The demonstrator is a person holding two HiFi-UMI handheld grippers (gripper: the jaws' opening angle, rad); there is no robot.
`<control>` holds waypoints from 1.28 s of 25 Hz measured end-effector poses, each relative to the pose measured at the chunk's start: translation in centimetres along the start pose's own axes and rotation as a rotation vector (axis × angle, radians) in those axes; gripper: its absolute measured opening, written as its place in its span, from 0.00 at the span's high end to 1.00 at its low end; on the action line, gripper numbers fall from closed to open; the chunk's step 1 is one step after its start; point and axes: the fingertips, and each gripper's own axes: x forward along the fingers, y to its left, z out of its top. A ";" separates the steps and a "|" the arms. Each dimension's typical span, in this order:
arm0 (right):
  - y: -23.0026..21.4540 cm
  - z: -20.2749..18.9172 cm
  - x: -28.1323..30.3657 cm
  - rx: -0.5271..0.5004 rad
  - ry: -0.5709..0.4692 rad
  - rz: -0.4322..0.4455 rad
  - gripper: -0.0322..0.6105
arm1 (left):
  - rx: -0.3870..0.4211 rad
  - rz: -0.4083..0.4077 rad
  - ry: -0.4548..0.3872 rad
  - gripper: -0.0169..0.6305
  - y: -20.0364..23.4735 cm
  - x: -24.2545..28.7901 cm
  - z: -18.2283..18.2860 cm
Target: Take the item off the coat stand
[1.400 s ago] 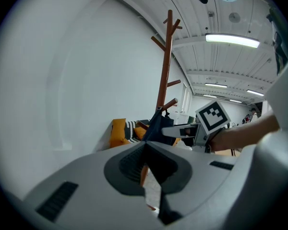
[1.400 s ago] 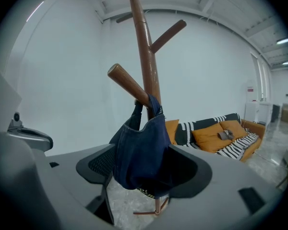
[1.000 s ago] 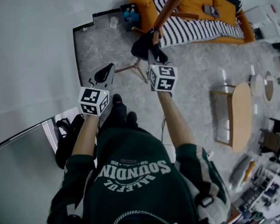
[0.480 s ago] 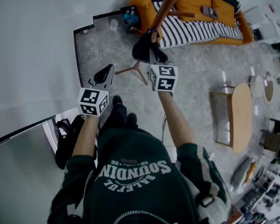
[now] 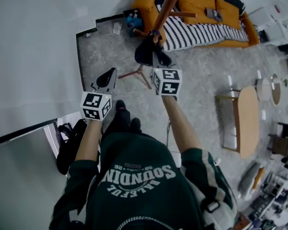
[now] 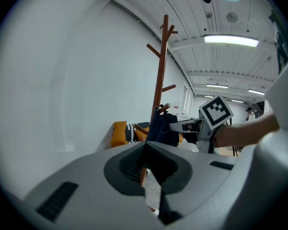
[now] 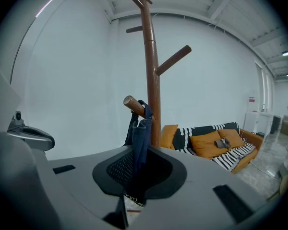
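Observation:
A brown wooden coat stand (image 5: 170, 6) rises at the rug's far edge. A dark navy cloth item (image 7: 141, 128) hangs by its loop from a low peg (image 7: 133, 104) on the stand (image 7: 151, 80). My right gripper (image 7: 139, 169) is shut on the cloth just below the peg; its jaws have just been closing, with the cloth between them. From above, that gripper (image 5: 155, 56) reaches into the dark item (image 5: 146, 51). My left gripper (image 5: 107, 76) hangs lower left, apart from the stand, shut and holding nothing (image 6: 145, 150).
An orange sofa (image 5: 201, 13) with a striped blanket stands behind the stand. Its legs spread on the grey rug (image 5: 197, 75). A wooden side table (image 5: 247, 119) is at the right. A black bag (image 5: 69, 143) lies by the white wall at the left.
The right gripper and the dark item have risen slightly at the peg. The left gripper has kept still.

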 end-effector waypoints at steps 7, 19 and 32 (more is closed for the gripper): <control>1.0 0.5 -1.8 -0.006 -0.023 0.020 0.89 | 0.004 0.007 -0.011 0.97 -0.7 -1.0 0.3; 2.8 0.5 -5.6 -0.034 -0.053 0.041 0.89 | 0.021 0.015 -0.034 0.97 -2.4 -3.6 0.1; 4.3 -0.1 -12.3 -0.021 -0.107 0.088 0.89 | 0.059 0.024 -0.079 0.97 -4.2 -5.9 1.4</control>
